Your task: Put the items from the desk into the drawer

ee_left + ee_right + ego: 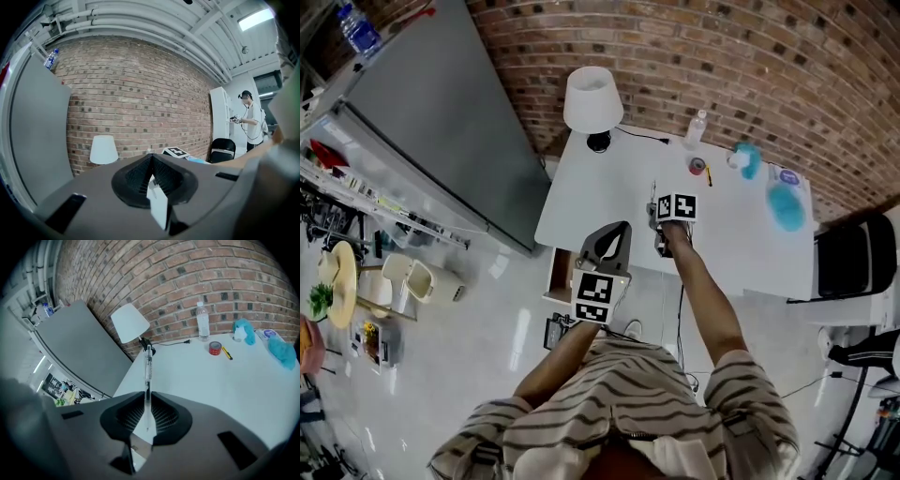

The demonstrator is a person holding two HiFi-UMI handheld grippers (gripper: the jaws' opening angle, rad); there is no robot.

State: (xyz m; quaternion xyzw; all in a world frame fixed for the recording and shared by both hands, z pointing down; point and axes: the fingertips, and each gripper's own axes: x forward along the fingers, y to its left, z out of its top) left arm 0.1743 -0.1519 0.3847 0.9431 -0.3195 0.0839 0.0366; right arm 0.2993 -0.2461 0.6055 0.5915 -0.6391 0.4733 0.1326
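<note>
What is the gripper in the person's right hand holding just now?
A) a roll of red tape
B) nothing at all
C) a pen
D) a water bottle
C: in the right gripper view, the right gripper has its jaws closed on a slim clear pen, while the red tape and the bottle sit far off on the white desk.

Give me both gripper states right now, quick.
Left gripper: shut, nothing between its jaws.
Right gripper: shut on a slim clear plastic pen, which sticks out ahead of the jaws.
</note>
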